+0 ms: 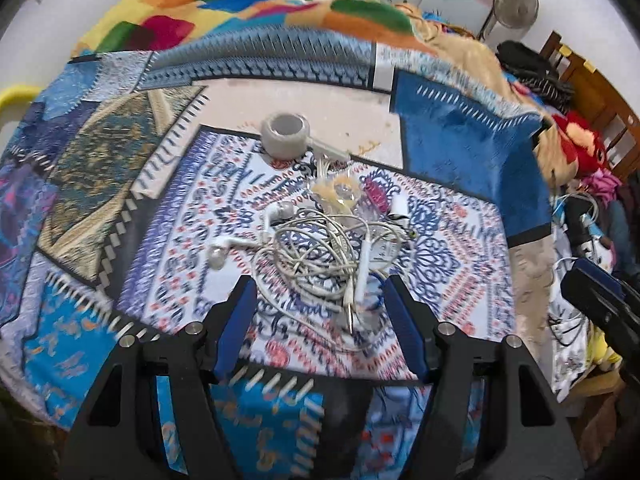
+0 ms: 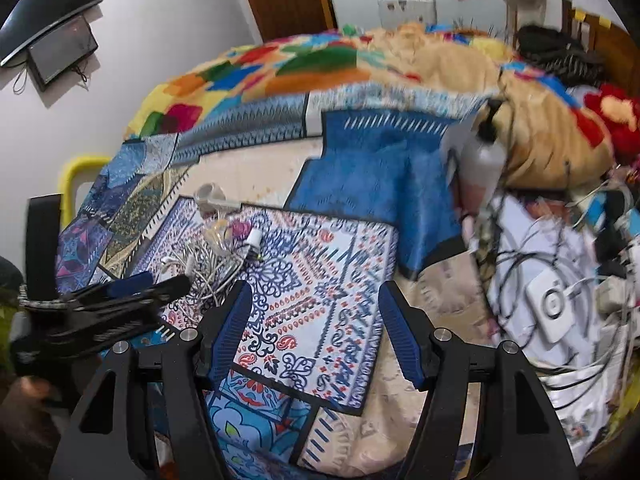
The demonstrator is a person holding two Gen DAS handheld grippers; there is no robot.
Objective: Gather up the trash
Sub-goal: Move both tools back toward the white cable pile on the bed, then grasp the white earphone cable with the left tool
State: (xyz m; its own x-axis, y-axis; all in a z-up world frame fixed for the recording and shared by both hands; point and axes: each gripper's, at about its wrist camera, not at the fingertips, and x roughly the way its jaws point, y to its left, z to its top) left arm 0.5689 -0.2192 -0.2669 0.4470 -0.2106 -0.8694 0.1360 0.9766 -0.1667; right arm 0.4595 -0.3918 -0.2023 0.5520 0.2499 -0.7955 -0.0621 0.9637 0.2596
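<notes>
A tangle of white earphone cables [image 1: 320,252] lies on the patterned bedspread [image 1: 192,264], with clear plastic wrappers [image 1: 340,196], a pink scrap [image 1: 376,196] and a small white piece [image 1: 398,208] just behind it. A tape roll [image 1: 286,134] stands farther back. My left gripper [image 1: 318,292] is open, its fingers either side of the near edge of the cable tangle, empty. In the right wrist view the same pile [image 2: 212,256] sits to the left. My right gripper [image 2: 316,300] is open and empty over the bedspread, right of the left gripper [image 2: 132,292].
A colourful blanket [image 1: 240,12] and a tan one [image 2: 440,68] are heaped at the back. A grey spray bottle [image 2: 482,160], cables and chargers [image 2: 552,300] clutter the bed's right side. A fan [image 1: 514,4] stands beyond. A yellow rail [image 2: 76,172] is at the left.
</notes>
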